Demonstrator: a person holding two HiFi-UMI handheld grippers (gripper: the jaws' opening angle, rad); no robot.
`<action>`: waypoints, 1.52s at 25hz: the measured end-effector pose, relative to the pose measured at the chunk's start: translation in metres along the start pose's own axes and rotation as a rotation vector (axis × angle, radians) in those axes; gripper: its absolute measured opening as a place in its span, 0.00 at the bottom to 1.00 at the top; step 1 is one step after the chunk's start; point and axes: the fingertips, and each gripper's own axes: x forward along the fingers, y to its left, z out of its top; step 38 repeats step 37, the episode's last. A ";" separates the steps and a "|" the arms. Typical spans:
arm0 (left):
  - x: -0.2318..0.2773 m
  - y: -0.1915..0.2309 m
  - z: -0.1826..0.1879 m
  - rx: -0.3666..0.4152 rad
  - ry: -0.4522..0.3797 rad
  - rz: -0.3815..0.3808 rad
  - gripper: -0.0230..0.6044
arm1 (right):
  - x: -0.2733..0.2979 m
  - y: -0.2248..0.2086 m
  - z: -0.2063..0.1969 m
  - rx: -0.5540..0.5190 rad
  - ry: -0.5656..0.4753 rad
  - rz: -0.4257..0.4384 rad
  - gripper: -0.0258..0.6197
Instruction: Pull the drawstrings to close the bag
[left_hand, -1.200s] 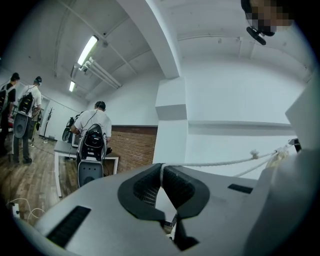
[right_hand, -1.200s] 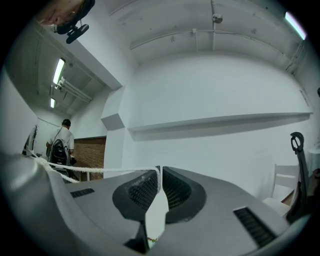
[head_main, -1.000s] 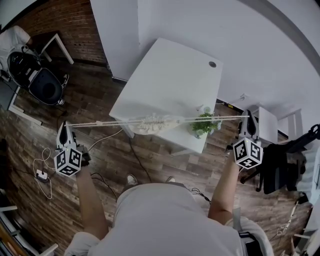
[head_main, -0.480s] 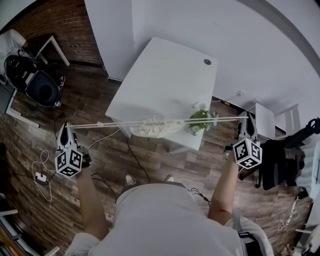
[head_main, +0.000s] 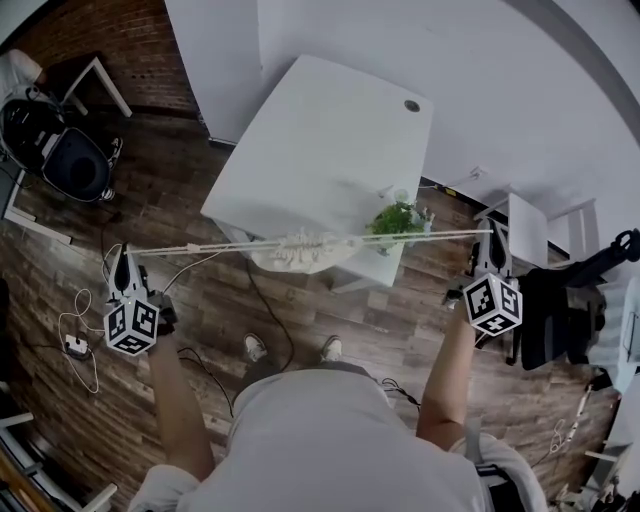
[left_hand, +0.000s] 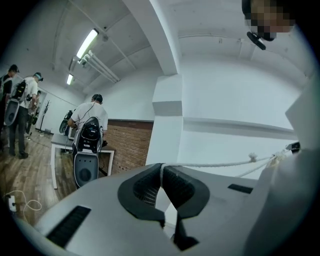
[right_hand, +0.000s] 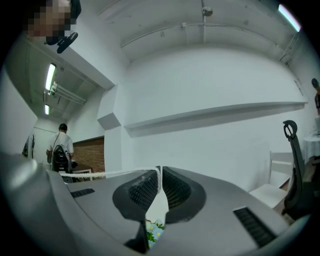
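A pale drawstring bag (head_main: 300, 250) hangs bunched and cinched in the air over the near edge of the white table (head_main: 320, 140). Its white drawstrings (head_main: 200, 247) run out taut to both sides. My left gripper (head_main: 124, 256) is far out to the left, shut on the left drawstring (left_hand: 220, 163), which leaves its closed jaws to the right. Far out on the right, my right gripper (head_main: 489, 230) is shut on the right drawstring (right_hand: 105, 173), which leads off to the left from its jaws.
A small potted plant (head_main: 397, 217) stands at the table's near right corner, just behind the cord. Cables (head_main: 75, 335) lie on the wood floor at left. A black office chair (head_main: 570, 320) stands at right, a dark backpack chair (head_main: 60, 160) at far left. People (left_hand: 90, 120) stand in the background.
Both grippers keep the cords stretched. The bag, table and plant have slid slightly up and left in the head view; the grippers stay about where they were.
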 end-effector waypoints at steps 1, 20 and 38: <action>-0.001 -0.002 -0.001 -0.017 0.007 -0.001 0.06 | 0.000 0.002 -0.003 0.040 0.014 0.023 0.10; -0.049 -0.111 0.117 0.022 -0.235 -0.233 0.07 | -0.014 0.129 0.041 0.010 -0.042 0.340 0.10; -0.070 -0.070 0.120 0.012 -0.236 -0.159 0.07 | -0.010 0.170 0.030 -0.007 -0.031 0.410 0.10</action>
